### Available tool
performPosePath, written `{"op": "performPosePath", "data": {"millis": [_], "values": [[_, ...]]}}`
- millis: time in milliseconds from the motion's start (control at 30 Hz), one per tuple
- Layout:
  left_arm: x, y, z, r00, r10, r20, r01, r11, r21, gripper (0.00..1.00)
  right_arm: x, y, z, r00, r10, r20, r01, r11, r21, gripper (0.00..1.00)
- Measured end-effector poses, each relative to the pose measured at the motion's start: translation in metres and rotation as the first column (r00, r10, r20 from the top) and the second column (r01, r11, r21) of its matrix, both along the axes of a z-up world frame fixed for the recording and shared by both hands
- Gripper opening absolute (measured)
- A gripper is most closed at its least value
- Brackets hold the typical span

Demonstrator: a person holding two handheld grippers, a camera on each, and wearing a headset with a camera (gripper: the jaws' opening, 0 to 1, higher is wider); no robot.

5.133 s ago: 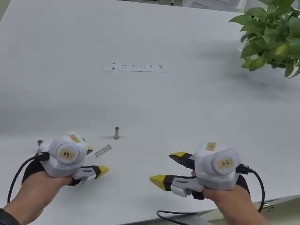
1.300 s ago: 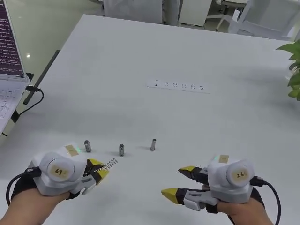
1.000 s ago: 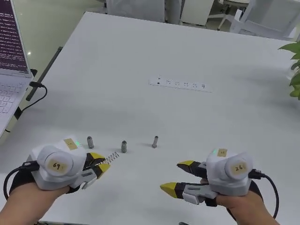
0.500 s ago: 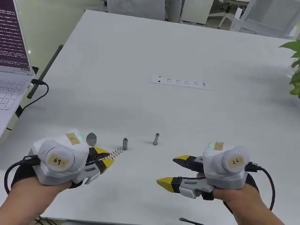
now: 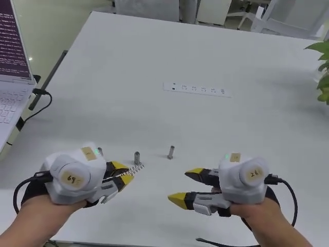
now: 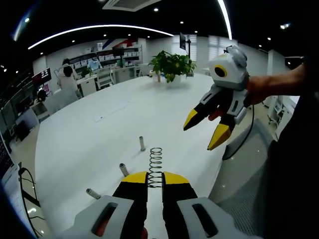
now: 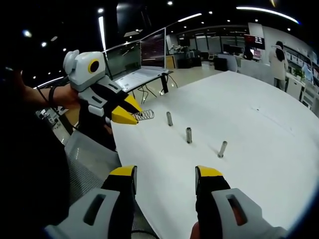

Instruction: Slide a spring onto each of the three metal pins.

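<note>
Spring (image 6: 156, 167), thin silver wire coil: pinched at its near end between the yellow tips of the white-bodied left gripper (image 6: 155, 175). Jaws are nearly closed, with just the coil's width between them. The rest of the coil sticks straight out ahead of the tips, off the surface and not on any pin. In the head view its free end sits just beside the middle pin (image 5: 137, 157); can't tell if they touch.

Three short grey metal pins stand upright in a row on the table. The middle one looks ribbed, as if a coil is already on it. The right pin (image 5: 170, 152) is bare. The left pin (image 5: 100, 151) is partly hidden behind the left gripper's body, so its state is unclear.

White-and-yellow right gripper (image 5: 184, 185): jaws spread wide and holding nothing. It hovers over the near table edge, well apart from the pins. Its own view shows the same wide gap between the tips.

Surface: large plain white matte table (image 5: 154, 56). A flat white power strip (image 5: 194, 89) lies mid-table, beyond the pins. An open laptop (image 5: 10, 51) with a purple screen sits at the left edge, with a black cable (image 5: 42, 99) beside it. Green leafy plant (image 5: 323, 67) at the right edge.

Room: open office with chairs beyond the far table edge, recessed ceiling spots and strip lights, and people in the background of the gripper views.
</note>
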State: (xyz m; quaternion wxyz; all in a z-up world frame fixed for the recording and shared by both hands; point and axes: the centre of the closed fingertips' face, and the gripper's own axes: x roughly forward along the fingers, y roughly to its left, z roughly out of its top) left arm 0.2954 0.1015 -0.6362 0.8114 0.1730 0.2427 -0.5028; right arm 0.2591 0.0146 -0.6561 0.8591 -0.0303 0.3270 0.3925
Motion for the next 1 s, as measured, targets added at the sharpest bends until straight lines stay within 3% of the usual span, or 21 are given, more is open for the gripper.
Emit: {"op": "performPosePath", "data": {"millis": [567,1000], "values": [[-0.021,-0.024,0.002,0.994,-0.107,0.009,0.107,0.994,0.005,0.03,0.006,0.013,0.012,0.997,0.072,0.026,-0.073,0.997,0.010,0.40],[-0.037,-0.039,-0.001,0.975,-0.220,0.025,0.219,0.975,0.045,0.03,-0.004,0.031,0.016,0.990,0.142,0.018,-0.143,0.986,0.080,0.29]]}}
